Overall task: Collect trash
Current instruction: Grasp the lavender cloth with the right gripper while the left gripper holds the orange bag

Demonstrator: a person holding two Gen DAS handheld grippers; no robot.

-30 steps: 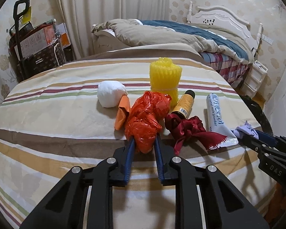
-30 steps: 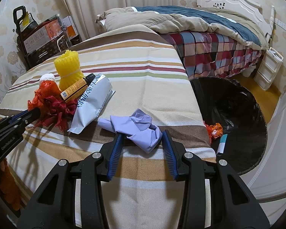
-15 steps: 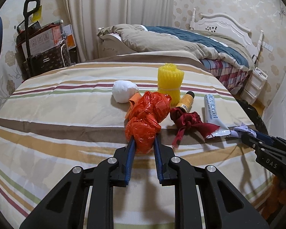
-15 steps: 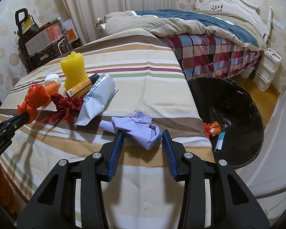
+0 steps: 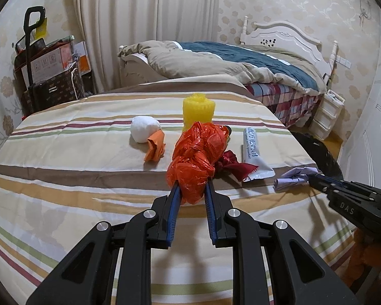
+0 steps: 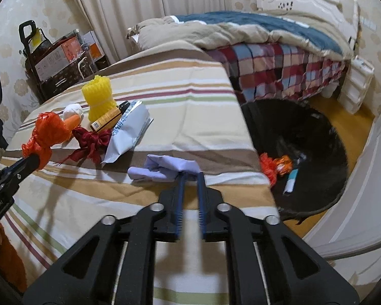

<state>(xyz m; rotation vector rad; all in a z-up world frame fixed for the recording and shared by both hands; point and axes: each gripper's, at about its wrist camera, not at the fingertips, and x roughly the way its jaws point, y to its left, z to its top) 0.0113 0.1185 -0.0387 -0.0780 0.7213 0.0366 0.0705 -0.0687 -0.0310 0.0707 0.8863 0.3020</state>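
My left gripper [image 5: 191, 186] is shut on a crumpled orange plastic bag [image 5: 196, 156] and holds it above the striped bed cover [image 5: 63, 157]; the bag also shows in the right wrist view [image 6: 47, 134]. My right gripper [image 6: 190, 176] is shut on a lilac crumpled glove [image 6: 162, 169], which also shows in the left wrist view [image 5: 294, 180]. On the cover lie a white ball [image 5: 144, 132], a small orange scrap [image 5: 155, 148], a yellow foam net [image 5: 198, 109], a dark red ribbon [image 6: 89, 142], a white pouch [image 6: 129, 132] and a brown bottle [image 6: 106, 122].
A black-lined bin [image 6: 304, 152] stands on the floor right of the cover, with orange trash [image 6: 276, 165] inside. A made bed [image 5: 241, 66] lies behind. A cart with boxes [image 5: 48, 76] stands at the back left. White drawers [image 6: 358, 84] stand at the far right.
My left gripper has lifted the orange bag off the cover and drawn back. My right gripper has closed on the lilac glove.
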